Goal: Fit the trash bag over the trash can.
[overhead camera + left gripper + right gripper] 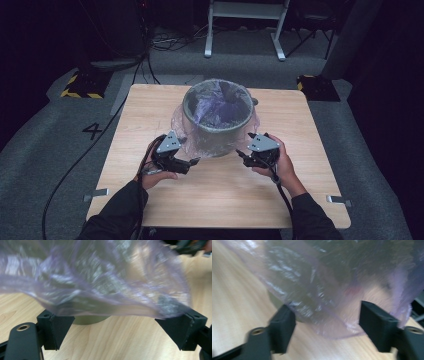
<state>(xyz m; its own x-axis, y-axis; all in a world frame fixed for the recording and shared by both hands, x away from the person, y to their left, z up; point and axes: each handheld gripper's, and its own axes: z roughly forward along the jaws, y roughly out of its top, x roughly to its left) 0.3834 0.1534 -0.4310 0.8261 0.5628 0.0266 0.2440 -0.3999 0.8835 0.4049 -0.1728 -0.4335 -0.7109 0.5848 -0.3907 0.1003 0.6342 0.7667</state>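
A round grey bin (pixel 218 120) stands at the middle of the wooden table (pixel 150 115), lined with a thin purple see-through bag (pixel 220 105) whose edge spills over the rim and down the sides. My left gripper (pixel 192 161) sits at the bin's front left and my right gripper (pixel 241 156) at its front right, both low by its base. In the left gripper view the bag's loose hem (pixel 100 277) hangs just above my open left gripper (pixel 122 332), unpinched. In the right gripper view the bag (pixel 332 290) droops between the wide-apart jaws of my right gripper (pixel 328 332), pads clear of it.
Bare wood (pixel 225 195) lies between the bin and the table's near edge. Cables (pixel 75 165) trail off the left side onto grey carpet. Yellow-and-black blocks (pixel 82 86) sit at the far corners, and a metal frame (pixel 245 25) stands behind.
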